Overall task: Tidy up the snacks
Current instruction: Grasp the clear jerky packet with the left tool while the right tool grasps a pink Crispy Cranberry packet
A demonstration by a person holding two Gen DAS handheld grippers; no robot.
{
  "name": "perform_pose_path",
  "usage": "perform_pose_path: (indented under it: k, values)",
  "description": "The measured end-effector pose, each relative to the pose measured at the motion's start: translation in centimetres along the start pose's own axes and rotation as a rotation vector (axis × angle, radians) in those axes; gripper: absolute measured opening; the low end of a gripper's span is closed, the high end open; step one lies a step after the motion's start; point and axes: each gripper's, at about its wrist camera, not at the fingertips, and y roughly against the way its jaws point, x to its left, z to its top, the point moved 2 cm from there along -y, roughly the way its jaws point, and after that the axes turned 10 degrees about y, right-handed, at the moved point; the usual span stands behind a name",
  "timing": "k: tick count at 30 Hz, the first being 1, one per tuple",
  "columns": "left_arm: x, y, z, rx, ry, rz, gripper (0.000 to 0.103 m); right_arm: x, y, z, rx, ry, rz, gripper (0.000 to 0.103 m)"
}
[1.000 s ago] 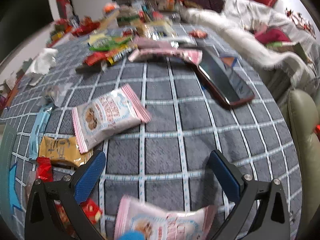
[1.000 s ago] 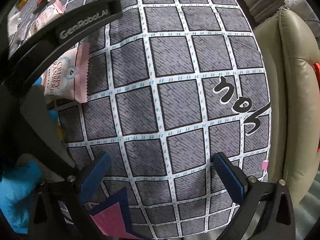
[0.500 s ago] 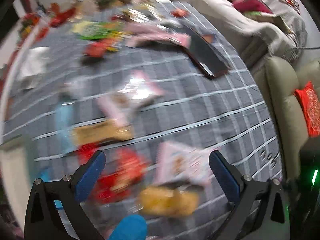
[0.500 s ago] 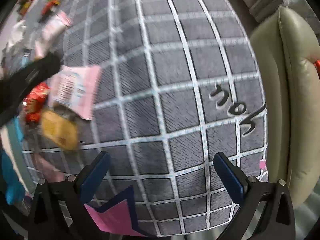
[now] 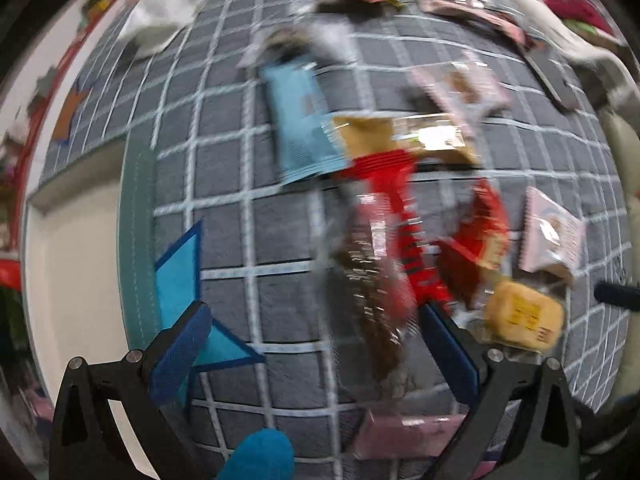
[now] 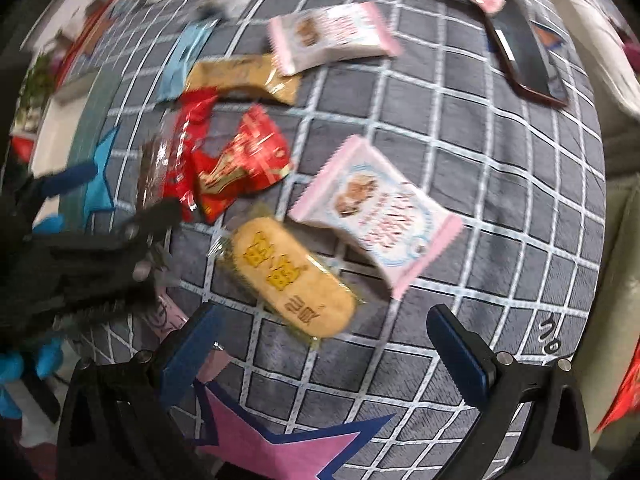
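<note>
Both the left gripper (image 5: 316,354) and right gripper (image 6: 320,346) hang with jaws apart and empty, so a hasty grab could snag two overlapping snack packets (image 6: 240,160).

A grey checked rug (image 6: 460,128) carries scattered snack packets: pink pouches (image 6: 376,216), a yellow biscuit (image 6: 292,276), red wrappers (image 6: 244,164).

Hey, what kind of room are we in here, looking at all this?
Probably a home living room. Packaged snacks like the yellow rice cracker lie on a grey grid-patterned rug, with a beige leather sofa alongside and a phone on the rug.
</note>
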Motion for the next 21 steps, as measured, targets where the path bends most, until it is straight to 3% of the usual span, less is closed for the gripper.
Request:
perform_pose_path:
  k: [3, 5, 7, 10, 14, 21]
  values:
    - [2.5, -1.4, 0.2, 0.027, 0.034, 0.023, 0.103, 1.3, -0.5, -0.2, 0.010, 0.026, 0.021, 0.103]
    - [3.6, -1.3, 0.1, 0.031, 0.036, 0.007, 0.103, 1.5, -0.4, -0.4, -0.011, 0.038, -0.057, 0.103]
    - [4.0, -0.7, 0.2, 0.020, 0.029, -0.009, 0.103, 0.6, 0.0, -0.5, -0.040, 0.003, -0.075, 0.103]
    - [3.3, 0.3, 0.9, 0.025, 0.015, 0.002, 0.103, -1.8, 0.0, -0.1, -0.039, -0.032, -0.079, 0.103]
    - [1.6, -2.3, 1.7, 0.054, 0.050, -0.027, 0.103, -3.6, -1.2, 0.6, -0.010, 0.015, -0.096, 0.103]
    - [1.5, -2.2, 1.7, 0.045, 0.061, -0.029, 0.103, -2.8, -5.3, 3.6, 0.045, 0.147, -0.125, 0.103]
